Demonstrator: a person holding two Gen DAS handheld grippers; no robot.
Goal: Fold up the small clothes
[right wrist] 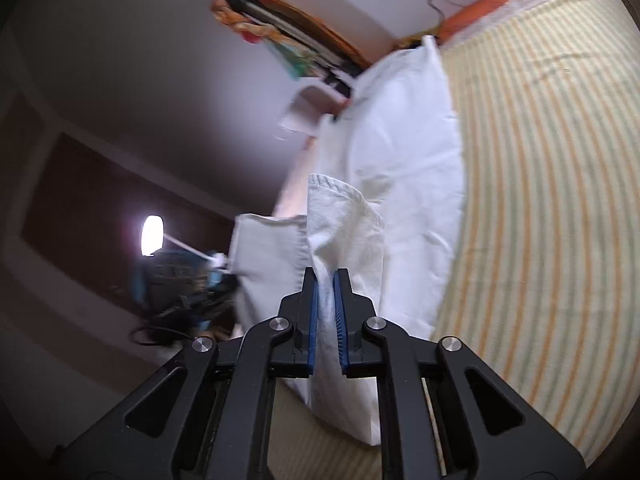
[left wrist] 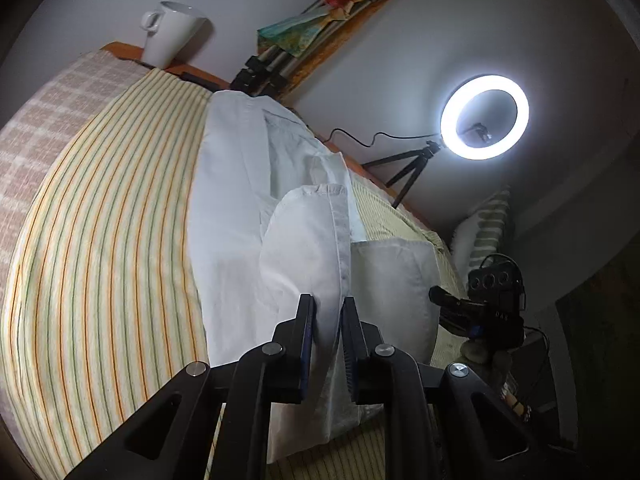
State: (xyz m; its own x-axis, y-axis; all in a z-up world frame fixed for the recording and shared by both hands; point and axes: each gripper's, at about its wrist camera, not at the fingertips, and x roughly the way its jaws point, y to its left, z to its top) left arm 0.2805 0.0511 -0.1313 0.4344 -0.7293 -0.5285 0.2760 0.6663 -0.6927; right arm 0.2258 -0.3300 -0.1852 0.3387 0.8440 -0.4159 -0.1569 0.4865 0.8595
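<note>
A small white garment (left wrist: pixel 236 208) lies on the yellow striped cloth (left wrist: pixel 100 260) that covers the table. My left gripper (left wrist: pixel 328 308) is shut on a lifted edge of the garment, with its hem standing up between the jaws. In the right wrist view the same white garment (right wrist: pixel 408 152) lies on the striped cloth (right wrist: pixel 540 200). My right gripper (right wrist: pixel 325 280) is shut on another raised fold of it. The right gripper (left wrist: pixel 480 304) also shows in the left wrist view, at the garment's far side.
A white mug (left wrist: pixel 170 32) stands at the table's back edge. A folded tripod (left wrist: pixel 264 68) and a painted board (left wrist: pixel 332 16) lean on the wall. A lit ring light (left wrist: pixel 485 117) on a small tripod stands at the right. A lamp (right wrist: pixel 153 234) glows at left.
</note>
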